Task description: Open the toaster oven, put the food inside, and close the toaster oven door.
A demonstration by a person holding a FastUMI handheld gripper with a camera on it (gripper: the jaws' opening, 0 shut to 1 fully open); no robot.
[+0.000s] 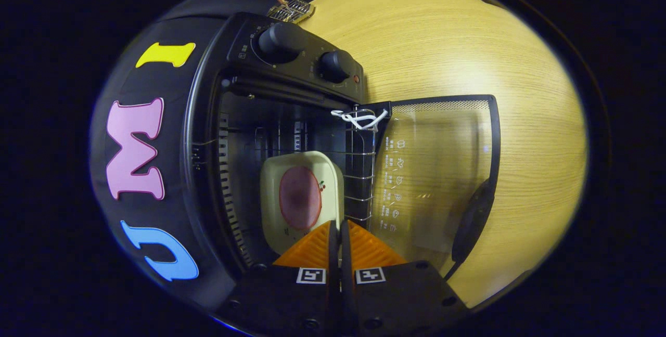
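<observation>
Pale wood-grain tabletop underneath all. Black toaster oven with two round knobs, seen rolled sideways, mouth wide open toward the gripper. Glass door with black frame swung fully out to the right, flat over the table, dark handle at its far edge, white cord tied at the hinge corner. Wire rack inside. Cream rectangular dish carrying a round pinkish slice of food, resting on the rack inside the cavity, just ahead of the fingertips, long axis running along the fingers. Gripper pressed nearly together, narrow, rim of the dish possibly nipped between the fingers, contact hidden. Judged: food in; coming move turns on the door, lying right of the fingers.
</observation>
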